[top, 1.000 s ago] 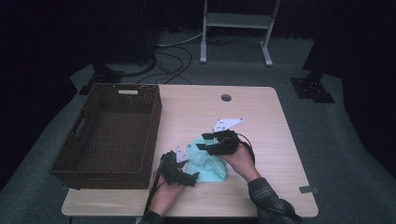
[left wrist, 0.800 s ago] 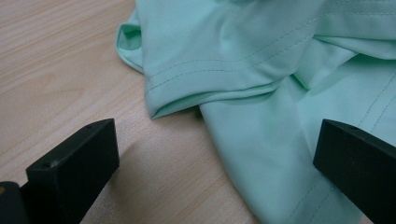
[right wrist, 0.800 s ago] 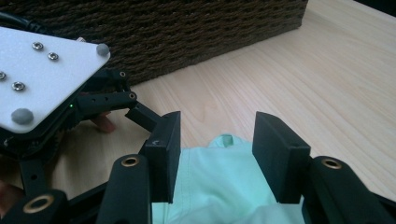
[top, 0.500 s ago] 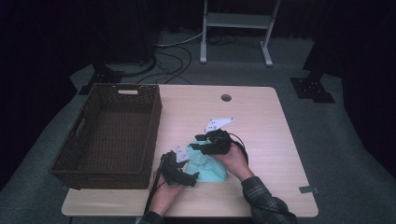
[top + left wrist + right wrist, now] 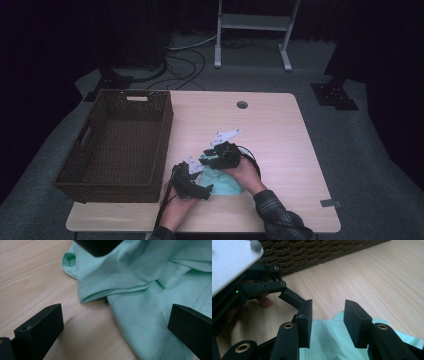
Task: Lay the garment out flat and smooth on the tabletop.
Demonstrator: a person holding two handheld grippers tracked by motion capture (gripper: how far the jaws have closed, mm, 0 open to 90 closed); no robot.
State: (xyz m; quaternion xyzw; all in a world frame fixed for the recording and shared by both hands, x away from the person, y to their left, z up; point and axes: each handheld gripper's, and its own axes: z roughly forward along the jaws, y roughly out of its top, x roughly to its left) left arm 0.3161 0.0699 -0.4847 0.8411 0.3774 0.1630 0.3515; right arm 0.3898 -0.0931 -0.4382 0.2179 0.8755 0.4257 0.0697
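High view: mint cloth (image 5: 226,181) on table (image 5: 280,135), just right of basket (image 5: 117,142). Left gripper (image 5: 112,322) gapes wide, empty, its view showing the hem. Right gripper (image 5: 327,323), jaws just closing, straddles the cloth's edge, not yet pinching.

High view looks down; gripper views closely share the mint cloth (image 5: 150,302).

Basket (image 5: 117,142) walls off my left side, just beside the left gripper (image 5: 200,191). I have bare table (image 5: 290,145) right and ahead for passage.
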